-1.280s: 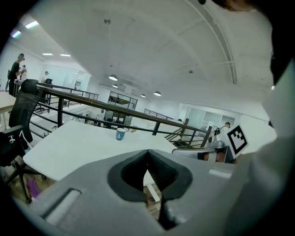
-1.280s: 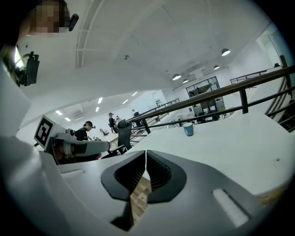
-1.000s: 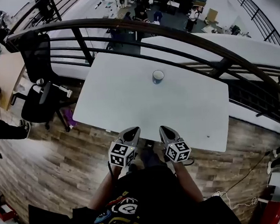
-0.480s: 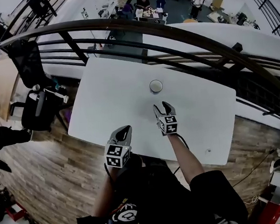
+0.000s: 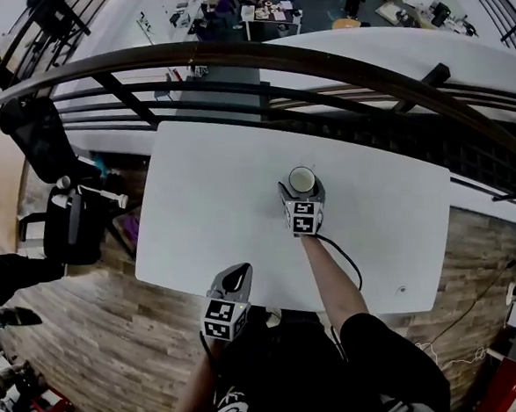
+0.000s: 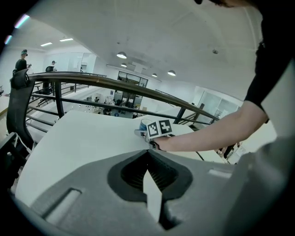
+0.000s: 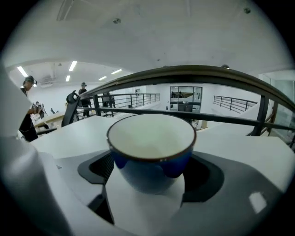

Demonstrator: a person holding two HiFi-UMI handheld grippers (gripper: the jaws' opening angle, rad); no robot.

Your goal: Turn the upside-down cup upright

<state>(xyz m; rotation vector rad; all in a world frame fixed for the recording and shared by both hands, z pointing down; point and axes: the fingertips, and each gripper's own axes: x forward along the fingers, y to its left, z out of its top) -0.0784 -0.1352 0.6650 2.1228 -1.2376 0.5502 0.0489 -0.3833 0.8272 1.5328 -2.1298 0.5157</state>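
Jaws of the right gripper (image 5: 301, 191) are opening around the blue cup (image 7: 152, 159), not pressing it, mid-table (image 5: 209, 204). Glazed and rigid, likely light, slippery and breakable, it is best pinched across its walls. The left gripper (image 5: 235, 274) hangs closed, well apart.

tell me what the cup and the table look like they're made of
Cup: probably glazed ceramic. The blue outer wall has a smooth sheen, a thin brown line runs round the rim, and the surface inside that rim is off-white.
Table: a smooth, matte white top with no grain or pattern, possibly laminate or painted board. What lies under the surface doesn't show.
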